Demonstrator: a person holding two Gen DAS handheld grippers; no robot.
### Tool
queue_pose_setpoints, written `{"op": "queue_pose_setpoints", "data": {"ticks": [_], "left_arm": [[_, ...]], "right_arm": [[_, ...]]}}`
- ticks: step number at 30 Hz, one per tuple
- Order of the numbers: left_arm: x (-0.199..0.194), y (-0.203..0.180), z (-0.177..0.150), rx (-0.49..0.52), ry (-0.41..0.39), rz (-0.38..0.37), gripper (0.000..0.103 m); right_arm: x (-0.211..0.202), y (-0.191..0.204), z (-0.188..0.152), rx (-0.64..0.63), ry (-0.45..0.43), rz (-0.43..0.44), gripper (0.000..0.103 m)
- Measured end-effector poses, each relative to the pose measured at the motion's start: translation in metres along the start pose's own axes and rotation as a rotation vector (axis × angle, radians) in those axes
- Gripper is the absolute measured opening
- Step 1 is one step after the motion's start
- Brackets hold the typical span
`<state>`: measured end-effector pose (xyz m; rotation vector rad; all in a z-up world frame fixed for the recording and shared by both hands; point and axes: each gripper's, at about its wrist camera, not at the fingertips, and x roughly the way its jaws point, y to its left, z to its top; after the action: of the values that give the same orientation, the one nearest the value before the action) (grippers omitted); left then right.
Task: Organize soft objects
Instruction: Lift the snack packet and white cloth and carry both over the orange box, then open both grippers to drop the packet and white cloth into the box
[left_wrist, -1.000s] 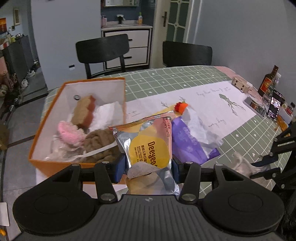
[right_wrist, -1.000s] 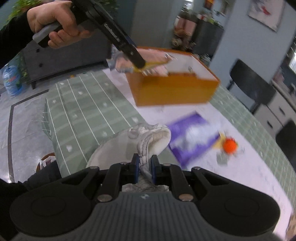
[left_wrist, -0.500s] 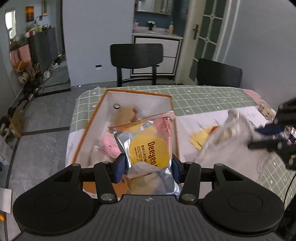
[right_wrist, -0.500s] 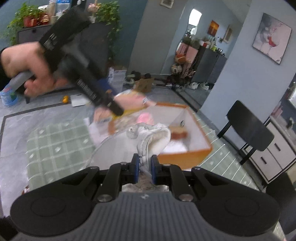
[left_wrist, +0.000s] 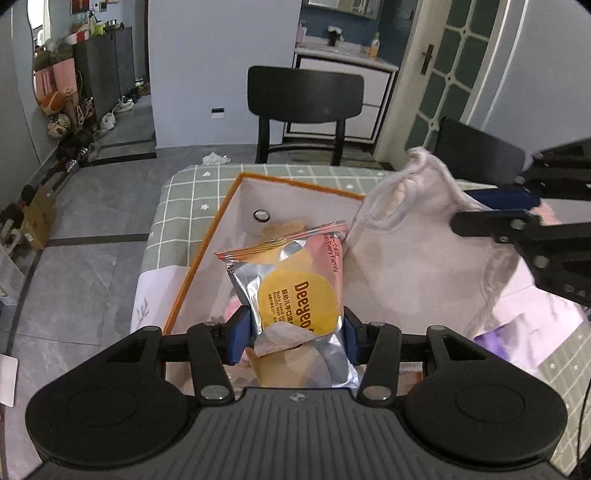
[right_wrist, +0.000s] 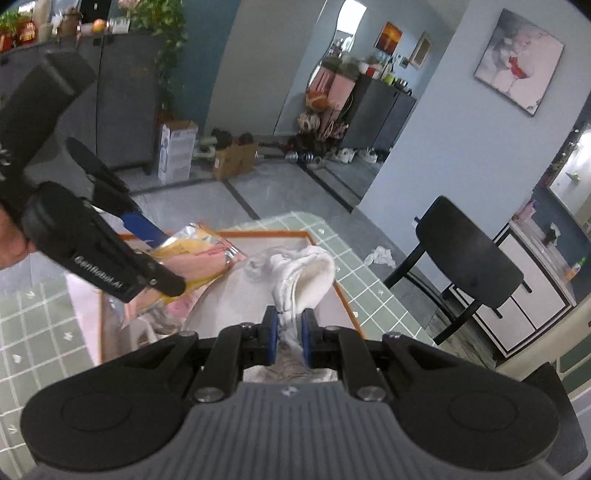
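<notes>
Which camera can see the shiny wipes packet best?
The left wrist view: the wipes packet sits front and centre between the left gripper fingers, label readable. The right wrist view shows only its crinkled end, partly behind that gripper.

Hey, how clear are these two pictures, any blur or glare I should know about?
Left wrist view: wet wipes pack sharp with foil glare, white cloth and right gripper motion-blurred. Right wrist view: left gripper smeared; fisheye bends the walls in both.
</notes>
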<state>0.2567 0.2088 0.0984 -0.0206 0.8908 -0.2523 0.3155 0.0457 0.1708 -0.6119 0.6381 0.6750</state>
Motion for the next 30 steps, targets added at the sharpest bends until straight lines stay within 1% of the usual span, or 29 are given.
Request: {"op": "queue_pose_setpoints", "data": {"ticks": [4, 7, 11, 15, 19, 23, 30], "left_arm": [[0.018, 0.001, -0.003, 0.004, 0.029, 0.012, 0.057], [0.030, -0.001, -0.005, 0.026, 0.052, 0.046, 0.057], [0.038, -0.002, -0.010, 0.029, 0.074, 0.054, 0.057], [0.045, -0.007, -0.013, 0.055, 0.084, 0.074, 0.057], [0.055, -0.025, -0.019, 0.144, 0.094, 0.138, 0.057], [0.066, -0.037, -0.030, 0.202, 0.120, 0.162, 0.058], [0.069, -0.033, -0.035, 0.195, 0.125, 0.150, 0.058]], "right_arm": [[0.041, 0.005, 0.001, -0.064, 0.062, -0.012, 0.011], [0.070, 0.009, 0.001, -0.099, 0.106, -0.026, 0.011], [0.099, 0.016, 0.001, -0.152, 0.130, -0.036, 0.011], [0.127, 0.020, -0.002, -0.211, 0.169, -0.075, 0.011], [0.148, 0.023, -0.008, -0.246, 0.203, -0.106, 0.012], [0.170, 0.029, -0.016, -0.270, 0.243, -0.113, 0.012], [0.192, 0.028, -0.029, -0.253, 0.280, -0.086, 0.013]]}}
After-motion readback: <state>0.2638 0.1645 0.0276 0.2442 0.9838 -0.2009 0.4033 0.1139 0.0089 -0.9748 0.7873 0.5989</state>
